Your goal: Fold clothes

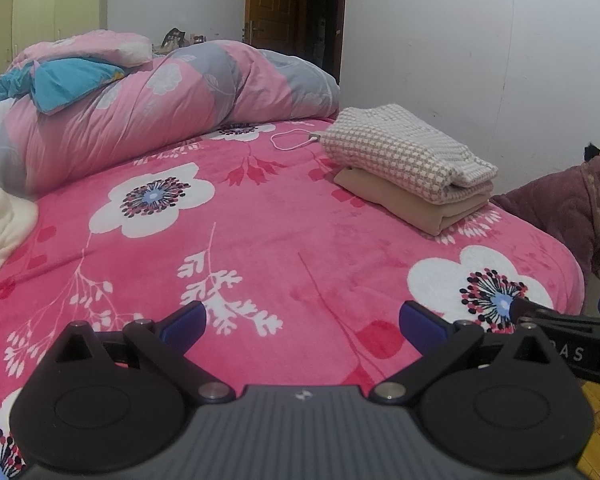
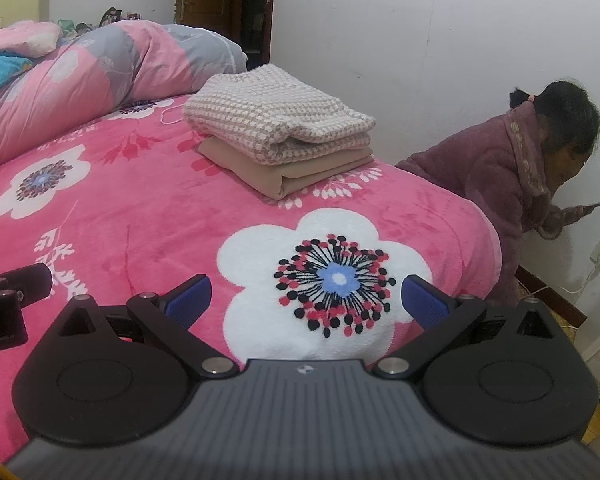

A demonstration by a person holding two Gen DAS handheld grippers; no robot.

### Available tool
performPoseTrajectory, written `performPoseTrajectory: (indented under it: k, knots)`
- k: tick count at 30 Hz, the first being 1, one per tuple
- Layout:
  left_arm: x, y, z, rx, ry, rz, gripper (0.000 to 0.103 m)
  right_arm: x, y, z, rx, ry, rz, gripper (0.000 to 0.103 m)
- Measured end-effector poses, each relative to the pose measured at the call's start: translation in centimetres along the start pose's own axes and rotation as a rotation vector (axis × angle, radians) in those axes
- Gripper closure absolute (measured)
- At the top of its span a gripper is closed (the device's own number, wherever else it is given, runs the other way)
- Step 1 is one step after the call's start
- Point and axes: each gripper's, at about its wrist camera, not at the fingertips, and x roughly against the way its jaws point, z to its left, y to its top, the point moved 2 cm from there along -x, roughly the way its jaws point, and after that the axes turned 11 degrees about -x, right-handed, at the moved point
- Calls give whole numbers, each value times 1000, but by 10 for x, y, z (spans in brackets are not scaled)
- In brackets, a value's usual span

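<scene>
**Both tools empty over the bed, folded clothes stacked at the far edge**

The left tool hangs released low in its frame, blue fingers spread wide over the pink flowered blanket, nothing between them. The right tool is likewise spread and empty, above a big white flower print. A checked knit garment lies folded on top of a folded tan garment, upper middle of the right view, near the bed's edge. Behind them sits a rolled pink-and-grey quilt. A person in a purple robe crouches at the right, holding what looks like a phone.
</scene>
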Motion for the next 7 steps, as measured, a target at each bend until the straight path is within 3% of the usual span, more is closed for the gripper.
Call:
performPoseTrajectory:
  k: [7]
  knots:
    - [0, 0, 1, 4, 4, 2, 0, -1, 0, 0, 0, 0, 1, 1]
